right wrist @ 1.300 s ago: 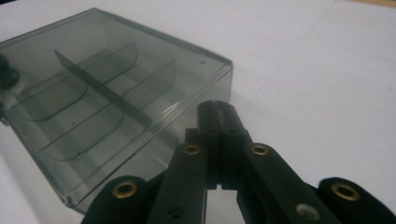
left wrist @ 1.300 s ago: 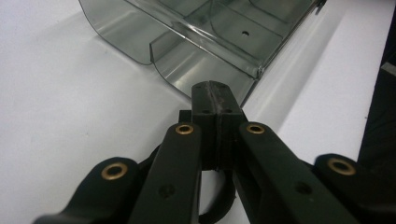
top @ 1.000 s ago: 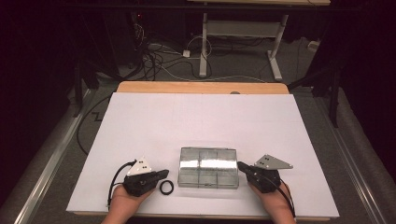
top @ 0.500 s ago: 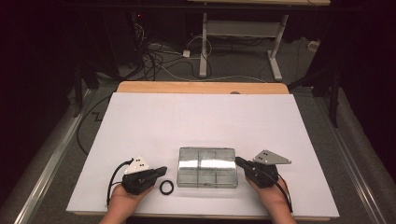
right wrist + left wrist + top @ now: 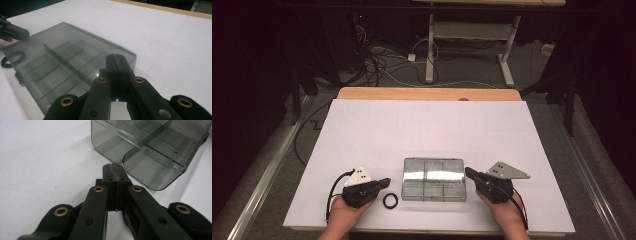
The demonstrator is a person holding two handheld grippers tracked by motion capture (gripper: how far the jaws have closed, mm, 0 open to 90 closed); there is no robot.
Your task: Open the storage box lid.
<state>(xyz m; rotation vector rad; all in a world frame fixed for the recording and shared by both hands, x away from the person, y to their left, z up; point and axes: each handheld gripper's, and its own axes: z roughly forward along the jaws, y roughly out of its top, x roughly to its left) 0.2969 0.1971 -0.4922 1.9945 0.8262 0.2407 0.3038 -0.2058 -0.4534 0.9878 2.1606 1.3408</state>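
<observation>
A smoky clear plastic box (image 5: 434,179) with inner dividers lies closed on the white table, near its front edge. A small black ring (image 5: 390,201) lies just left of the box's front corner. My left gripper (image 5: 385,182) rests left of the box, shut and holding nothing, its tips close to the box's side (image 5: 140,152). My right gripper (image 5: 468,172) sits at the box's right end, also shut and holding nothing; its tips (image 5: 117,58) lie over the box's near corner (image 5: 75,60). The ring (image 5: 6,62) and the left gripper (image 5: 15,31) show beyond the box.
The white sheet (image 5: 427,125) covers the table, with a wooden edge (image 5: 427,93) at the back. Cables and desk legs (image 5: 432,45) stand on the dark floor behind. A metal rail (image 5: 272,160) runs along the left side.
My right gripper has shifted a little left toward the box's right end. The left gripper, the box and the ring have stayed put.
</observation>
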